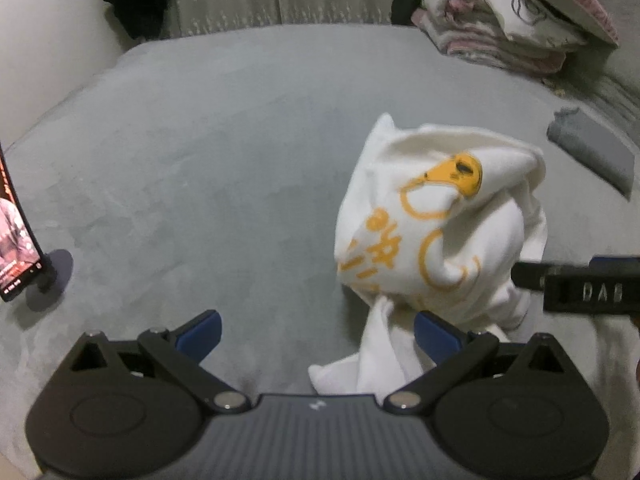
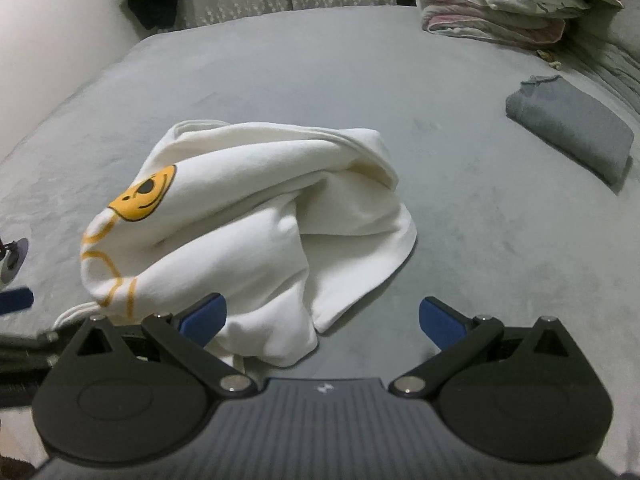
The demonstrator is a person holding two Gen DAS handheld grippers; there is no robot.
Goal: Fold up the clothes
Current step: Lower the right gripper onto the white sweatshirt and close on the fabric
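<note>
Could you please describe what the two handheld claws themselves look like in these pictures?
Both look alike. The left claw and right claw each have a ribbed dark grey body with a small pale logo, two round black discs at the sides, black linkage bars with silver pivot pins, and blue finger pads. In the left wrist view, the other claw's black side carries raised letters reading DAB. No cables or sleeves show.

The left gripper has two blue, wedge-shaped finger pads on matte black linkage arms. Behind the fingers sit silver pivot screws, two round black discs and a dark grey ribbed housing with a small white mark. The right gripper looks identical: blue pads, black links.
</note>
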